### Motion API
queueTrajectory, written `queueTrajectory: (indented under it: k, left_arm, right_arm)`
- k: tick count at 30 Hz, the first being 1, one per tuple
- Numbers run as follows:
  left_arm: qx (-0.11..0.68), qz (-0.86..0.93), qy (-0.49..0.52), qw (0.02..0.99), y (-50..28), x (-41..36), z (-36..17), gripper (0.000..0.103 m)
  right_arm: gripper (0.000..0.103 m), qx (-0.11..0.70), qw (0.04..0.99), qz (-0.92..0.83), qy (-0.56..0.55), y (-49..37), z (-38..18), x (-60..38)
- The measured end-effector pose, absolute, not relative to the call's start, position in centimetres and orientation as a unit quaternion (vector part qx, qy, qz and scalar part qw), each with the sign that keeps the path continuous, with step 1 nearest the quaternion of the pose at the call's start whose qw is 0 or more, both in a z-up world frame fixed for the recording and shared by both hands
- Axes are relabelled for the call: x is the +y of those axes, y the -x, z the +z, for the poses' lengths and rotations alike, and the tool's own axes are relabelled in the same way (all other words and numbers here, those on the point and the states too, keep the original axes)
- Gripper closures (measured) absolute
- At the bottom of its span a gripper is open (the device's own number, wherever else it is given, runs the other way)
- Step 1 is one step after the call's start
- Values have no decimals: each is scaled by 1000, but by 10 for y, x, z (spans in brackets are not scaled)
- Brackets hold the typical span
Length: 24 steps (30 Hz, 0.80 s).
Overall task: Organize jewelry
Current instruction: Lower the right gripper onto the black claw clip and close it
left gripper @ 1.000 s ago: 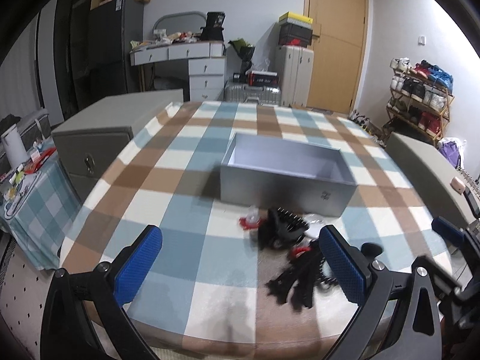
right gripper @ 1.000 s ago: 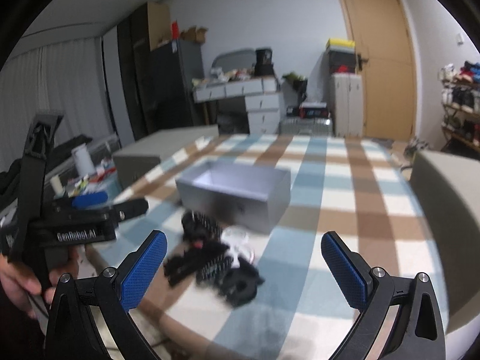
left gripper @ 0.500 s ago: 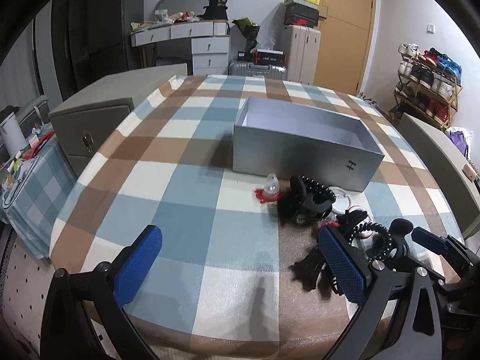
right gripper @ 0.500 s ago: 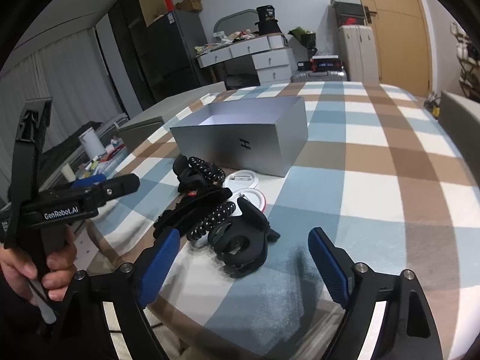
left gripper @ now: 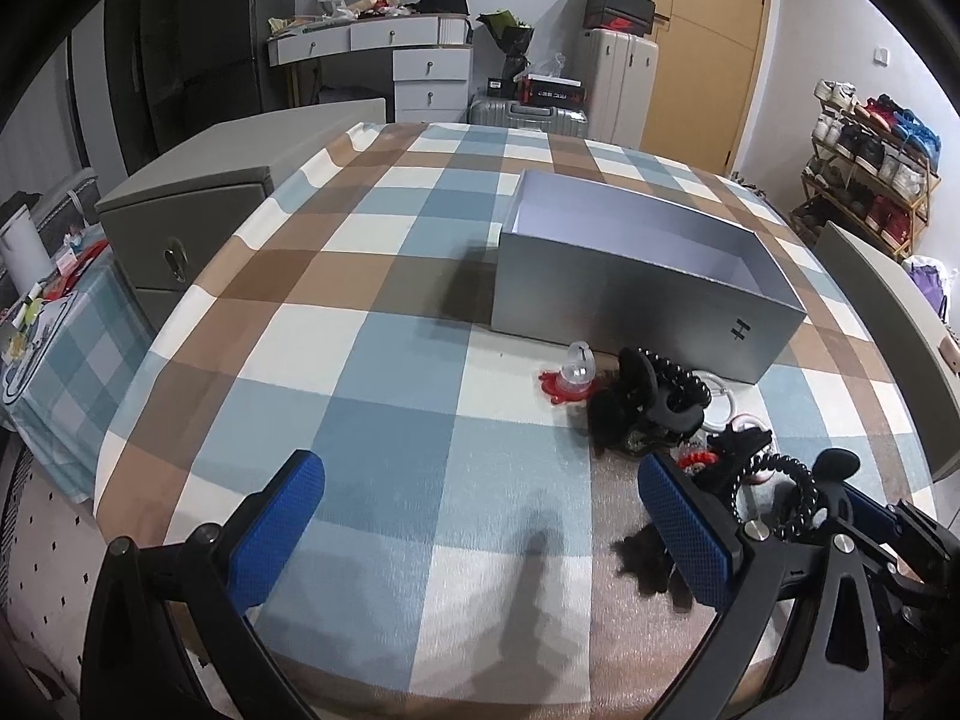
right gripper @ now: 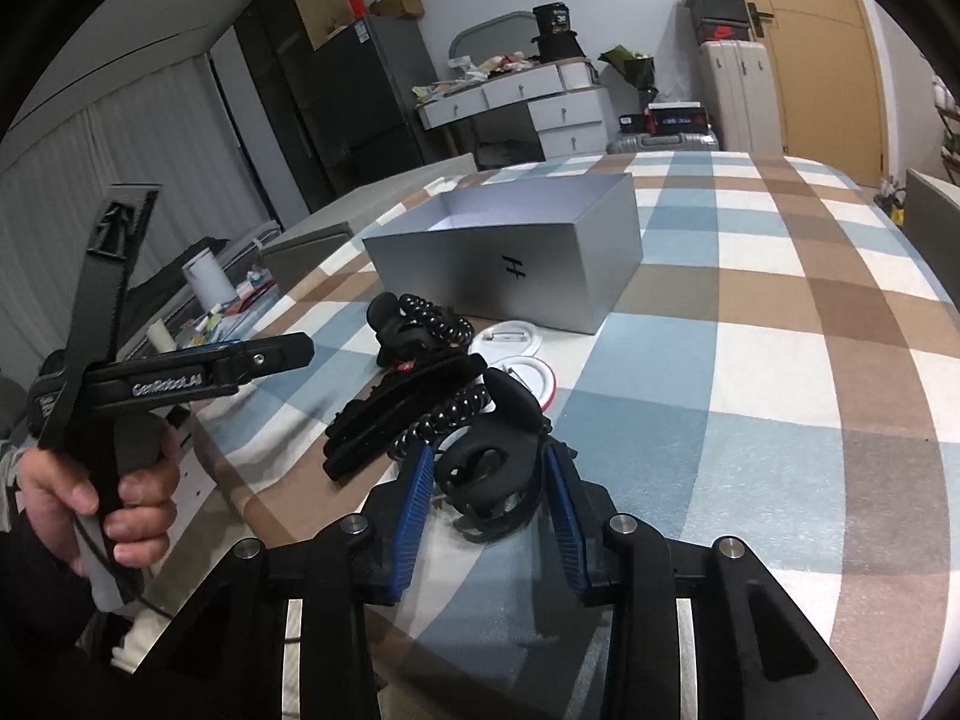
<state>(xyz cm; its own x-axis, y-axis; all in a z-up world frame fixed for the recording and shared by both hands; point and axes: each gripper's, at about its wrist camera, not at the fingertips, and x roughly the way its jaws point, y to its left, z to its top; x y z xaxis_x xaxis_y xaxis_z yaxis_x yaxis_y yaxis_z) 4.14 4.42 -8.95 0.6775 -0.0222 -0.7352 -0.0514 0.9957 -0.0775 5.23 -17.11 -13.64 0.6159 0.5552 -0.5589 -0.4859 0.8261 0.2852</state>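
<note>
From the left wrist camera, the left gripper (left gripper: 480,516) hangs above the checked tablecloth (left gripper: 372,360) with its blue pads wide apart and only bare cloth between them. The silver box (left gripper: 636,300) stands open toward the far side of the table, nothing visible inside it. Just in front of the box lies the pile of hair accessories (left gripper: 672,420): a small clear and red piece to its left, black claw clips, a coiled black hair tie and white rings, all crowded together near the table's near right edge. The right gripper (left gripper: 864,510) reaches into that pile from the right. From the right wrist camera, the right gripper (right gripper: 486,492) has just been closing, and its blue pads now sit tight on both sides of a black claw clip (right gripper: 489,474) that rests on the cloth at the near end of the pile. A long black clip (right gripper: 396,414) and the coiled tie lie just behind it, two white rings beside the box (right gripper: 510,258). At left a hand (right gripper: 102,510) grips the handle of the left gripper (right gripper: 264,357).
</note>
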Motion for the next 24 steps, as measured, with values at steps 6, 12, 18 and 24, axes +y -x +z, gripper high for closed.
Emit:
queueTrajectory:
  k: [6, 12, 18, 24]
  left_arm:
    - [414, -33, 36, 909, -58, 36, -87, 1]
    - [442, -69, 36, 894, -76, 27, -95, 1]
    - [450, -98, 34, 887, -82, 18, -96, 4]
    - [468, -124, 37, 874, -90, 14, -102, 18]
  right_arm:
    - [66, 315, 902, 287, -70, -51, -130, -180]
    - [66, 301, 907, 281, -81, -53, -121, -191]
    - [66, 291, 911, 279, -91, -51, -116, -199]
    - [66, 285, 911, 280, -98, -52, -113, -201]
